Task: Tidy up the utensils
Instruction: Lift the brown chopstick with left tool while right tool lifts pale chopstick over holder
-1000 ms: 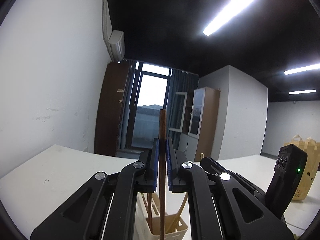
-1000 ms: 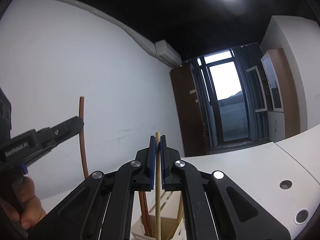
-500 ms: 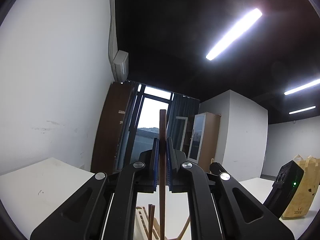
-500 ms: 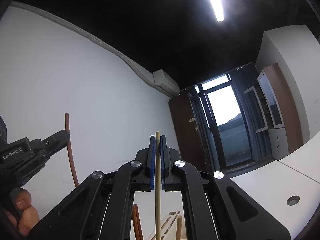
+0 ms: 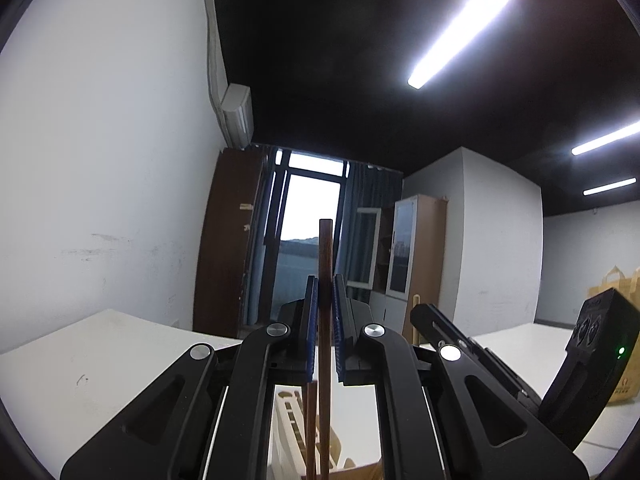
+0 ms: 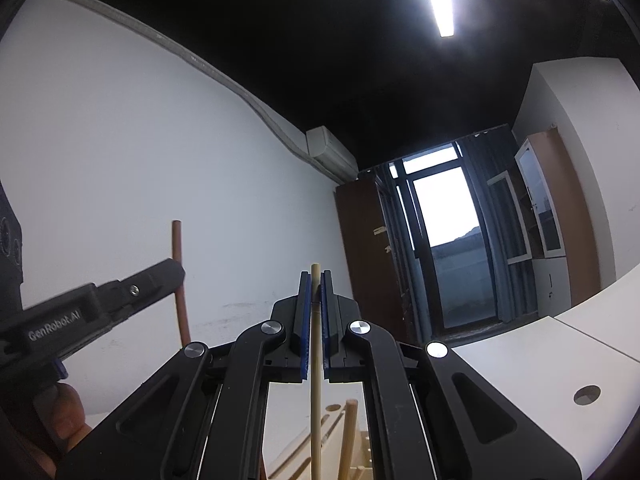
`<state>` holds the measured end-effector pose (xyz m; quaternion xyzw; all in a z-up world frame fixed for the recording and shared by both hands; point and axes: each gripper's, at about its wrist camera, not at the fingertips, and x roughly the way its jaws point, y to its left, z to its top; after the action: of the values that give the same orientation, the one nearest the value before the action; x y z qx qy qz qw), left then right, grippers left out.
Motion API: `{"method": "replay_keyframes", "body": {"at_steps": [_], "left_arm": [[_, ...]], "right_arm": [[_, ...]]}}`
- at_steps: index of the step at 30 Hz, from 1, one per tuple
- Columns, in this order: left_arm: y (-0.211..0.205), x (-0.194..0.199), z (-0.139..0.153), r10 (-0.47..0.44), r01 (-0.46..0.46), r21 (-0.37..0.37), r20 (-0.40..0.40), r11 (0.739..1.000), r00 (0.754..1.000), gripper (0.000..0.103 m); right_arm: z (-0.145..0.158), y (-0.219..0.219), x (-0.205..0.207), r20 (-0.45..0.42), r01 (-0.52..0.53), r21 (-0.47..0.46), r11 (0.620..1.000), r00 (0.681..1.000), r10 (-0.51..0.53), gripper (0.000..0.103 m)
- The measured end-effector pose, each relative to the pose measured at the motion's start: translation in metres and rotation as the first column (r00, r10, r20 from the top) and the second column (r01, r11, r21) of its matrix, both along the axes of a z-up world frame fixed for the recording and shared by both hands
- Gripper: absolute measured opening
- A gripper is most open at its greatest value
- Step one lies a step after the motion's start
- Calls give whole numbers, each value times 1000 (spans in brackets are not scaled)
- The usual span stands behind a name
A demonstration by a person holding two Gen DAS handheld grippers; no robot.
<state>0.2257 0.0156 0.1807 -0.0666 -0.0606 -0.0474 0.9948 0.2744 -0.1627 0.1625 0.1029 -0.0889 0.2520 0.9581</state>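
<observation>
My left gripper (image 5: 324, 300) is shut on a dark brown chopstick (image 5: 325, 256) that stands upright between its blue pads. Below it is a cream utensil holder (image 5: 292, 432) with another brown stick (image 5: 310, 432) in it. My right gripper (image 6: 316, 296) is shut on a pale wooden chopstick (image 6: 316, 400), also upright. Under it the holder (image 6: 364, 452) shows with a light wooden stick (image 6: 347, 436) leaning in it. The left gripper (image 6: 172, 276) and its brown chopstick (image 6: 178, 248) show at the left of the right wrist view.
A white table (image 5: 100, 360) lies under both grippers, with cable holes (image 6: 586, 395) on its right part. The right gripper's body (image 5: 592, 368) sits at the right of the left wrist view, before a brown paper bag (image 5: 624, 292). White wall (image 6: 160, 160) behind.
Both views tilted upward and then partly back down. Each chopstick stays gripped. The holder dropped low in both views and now shows a little more.
</observation>
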Motion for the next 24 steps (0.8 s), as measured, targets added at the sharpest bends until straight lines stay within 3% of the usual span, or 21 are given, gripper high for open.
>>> {"method": "replay_keyframes", "body": {"at_steps": [5,24], "left_arm": [[-2,1,-9,3,-1,55,-32,998,999,7],[2,5,-30,-43,53,73,-132,996,990,7]], "right_arm": [[-6,-4,-2,-30,5,-24,1000,1000,-6,5],[-15,-11,-8,-176,-41,-116,992,984,20,5]]}}
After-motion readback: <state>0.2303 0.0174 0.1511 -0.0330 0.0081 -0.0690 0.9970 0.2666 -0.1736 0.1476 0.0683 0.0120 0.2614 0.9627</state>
